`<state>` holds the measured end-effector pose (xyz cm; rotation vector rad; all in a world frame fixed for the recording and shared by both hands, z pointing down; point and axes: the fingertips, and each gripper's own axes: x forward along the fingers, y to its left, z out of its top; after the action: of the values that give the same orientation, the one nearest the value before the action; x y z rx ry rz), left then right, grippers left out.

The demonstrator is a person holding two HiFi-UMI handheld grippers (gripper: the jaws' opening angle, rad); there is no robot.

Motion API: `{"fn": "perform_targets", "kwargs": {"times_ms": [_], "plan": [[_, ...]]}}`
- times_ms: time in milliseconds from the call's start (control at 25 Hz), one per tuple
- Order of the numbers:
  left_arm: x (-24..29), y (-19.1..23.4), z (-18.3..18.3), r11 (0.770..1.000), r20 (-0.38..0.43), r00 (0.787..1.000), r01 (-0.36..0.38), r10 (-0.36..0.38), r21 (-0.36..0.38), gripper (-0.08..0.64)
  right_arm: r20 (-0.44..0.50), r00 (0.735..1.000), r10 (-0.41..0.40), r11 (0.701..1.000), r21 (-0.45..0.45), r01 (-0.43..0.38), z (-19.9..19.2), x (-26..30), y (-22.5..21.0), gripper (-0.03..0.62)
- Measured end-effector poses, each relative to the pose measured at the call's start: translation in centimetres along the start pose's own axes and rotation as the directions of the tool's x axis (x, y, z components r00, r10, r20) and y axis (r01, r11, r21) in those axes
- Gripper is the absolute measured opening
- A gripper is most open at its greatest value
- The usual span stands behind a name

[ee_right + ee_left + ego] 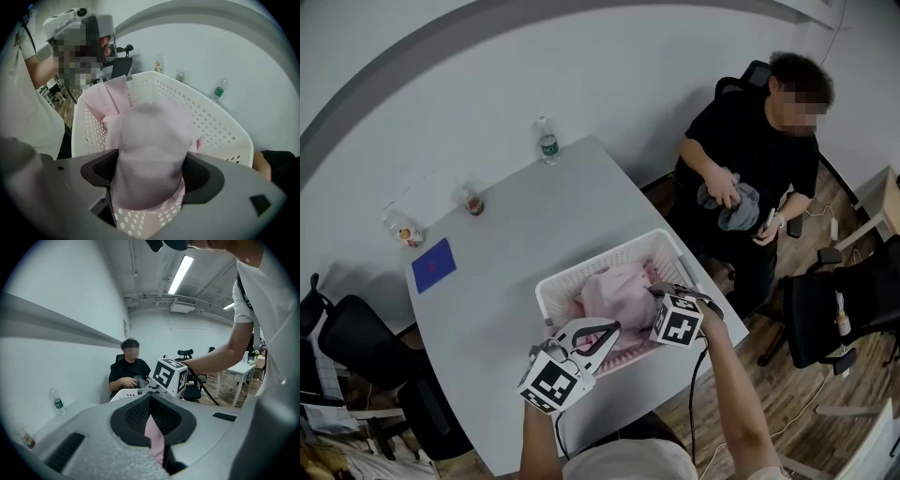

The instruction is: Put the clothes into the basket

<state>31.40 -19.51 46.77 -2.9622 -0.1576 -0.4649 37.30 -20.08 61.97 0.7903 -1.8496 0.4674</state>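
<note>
A white perforated basket (609, 258) stands at the near right corner of the grey table (516, 225). A pink garment (614, 291) lies piled inside it. My left gripper (595, 336) hovers over the basket's near rim, and in the left gripper view its jaws are shut on a strip of the pink garment (154, 437). My right gripper (661, 291) reaches over the basket's right side. In the right gripper view its jaws stand wide apart, and a bunch of the pink garment (150, 150) fills the gap above the basket (220, 122).
A seated person in black holds a grey garment (741, 211) beyond the table's right edge. On the table stand a water bottle (547, 141), two small cups (472, 200) and a blue card (433, 264). Black chairs (825, 309) flank the table.
</note>
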Motion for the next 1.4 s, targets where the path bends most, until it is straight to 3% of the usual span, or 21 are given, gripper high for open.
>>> {"fn": "perform_targets", "kwargs": {"times_ms": [480, 640, 800, 880, 960, 1160, 1280, 1400], "plan": [[0.1, -0.6, 0.4, 1.0, 0.004, 1.0, 0.008, -0.009, 0.01, 0.002, 0.038, 0.997, -0.074, 0.997, 0.037, 0.073, -1.0, -2.7, -0.7, 0.394], [-0.1, -0.8, 0.8, 1.0, 0.015, 1.0, 0.01, -0.01, 0.01, 0.002, 0.123, 0.983, -0.137, 0.99, 0.061, 0.131, -0.5, -5.2, -1.0, 0.394], [-0.4, -1.1, 1.1, 1.0, 0.026, 1.0, 0.012, -0.012, 0.011, 0.002, 0.28, 0.939, -0.199, 0.979, 0.099, 0.178, 1.2, -8.0, -0.3, 0.391], [-0.6, -1.1, 1.3, 1.0, 0.032, 0.999, 0.012, -0.012, 0.01, 0.002, 0.369, 0.898, -0.241, 0.968, 0.154, 0.197, 2.2, -9.6, -0.2, 0.354], [-0.9, -1.1, 1.5, 1.0, 0.042, 0.999, 0.01, -0.01, 0.006, 0.002, 0.453, 0.84, -0.299, 0.95, 0.226, 0.216, 3.1, -11.4, -0.3, 0.225], [-1.9, -0.8, 2.4, 1.0, 0.088, 0.996, 0.007, -0.007, -0.004, 0.002, 0.611, 0.694, -0.382, 0.921, 0.314, 0.231, 5.9, -15.8, 0.2, 0.075], [-2.6, -1.0, 3.1, 1.0, 0.123, 0.992, 0.01, -0.009, -0.008, 0.002, 0.71, 0.582, -0.398, 0.915, 0.351, 0.198, 7.4, -18.9, 1.3, 0.02], [-3.4, -1.4, 4.0, 1.0, 0.167, 0.986, 0.012, -0.007, -0.028, 0.002, 0.788, 0.457, -0.412, 0.909, 0.393, 0.141, 8.1, -21.9, 3.0, 0.005]]}}
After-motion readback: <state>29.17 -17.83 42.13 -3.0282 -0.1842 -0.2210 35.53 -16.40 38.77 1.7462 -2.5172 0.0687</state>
